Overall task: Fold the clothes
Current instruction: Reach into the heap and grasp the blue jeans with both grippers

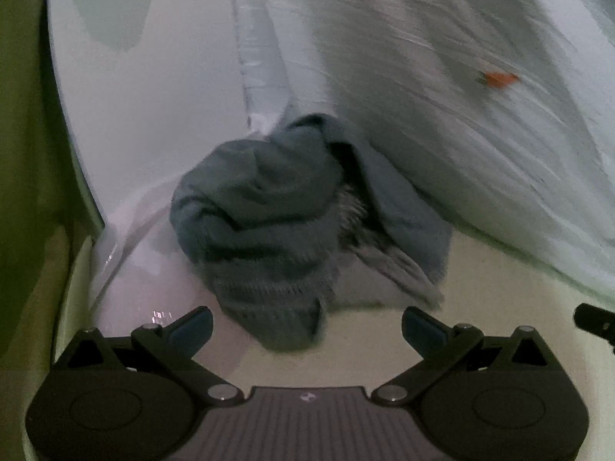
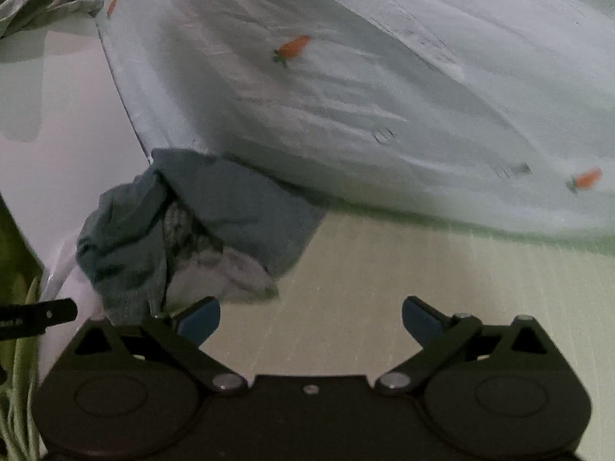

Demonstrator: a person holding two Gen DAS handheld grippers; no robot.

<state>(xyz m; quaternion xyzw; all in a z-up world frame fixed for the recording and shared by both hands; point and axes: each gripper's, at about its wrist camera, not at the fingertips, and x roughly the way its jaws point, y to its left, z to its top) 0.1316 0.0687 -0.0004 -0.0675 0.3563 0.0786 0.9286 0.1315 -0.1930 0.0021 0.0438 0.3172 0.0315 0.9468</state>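
Left gripper (image 1: 306, 328) jaws spread wide, holding nothing. Same for right gripper (image 2: 310, 317). Crumpled grey-blue knit garment (image 1: 269, 211) bunched right ahead of the left jaws, ahead-left of the right ones, against a white carrot-print sheet (image 2: 346, 88). Pretty blurry.

Looks like a bedroom at home, pretty dim. A white sheet with little orange carrot prints (image 2: 294, 47) fills the upper right of the frame, draped over what seems to be a bed (image 2: 384, 96). A crumpled blue-grey knit garment (image 1: 261, 223) sits mid-frame on a pale striped mat (image 2: 365, 288).
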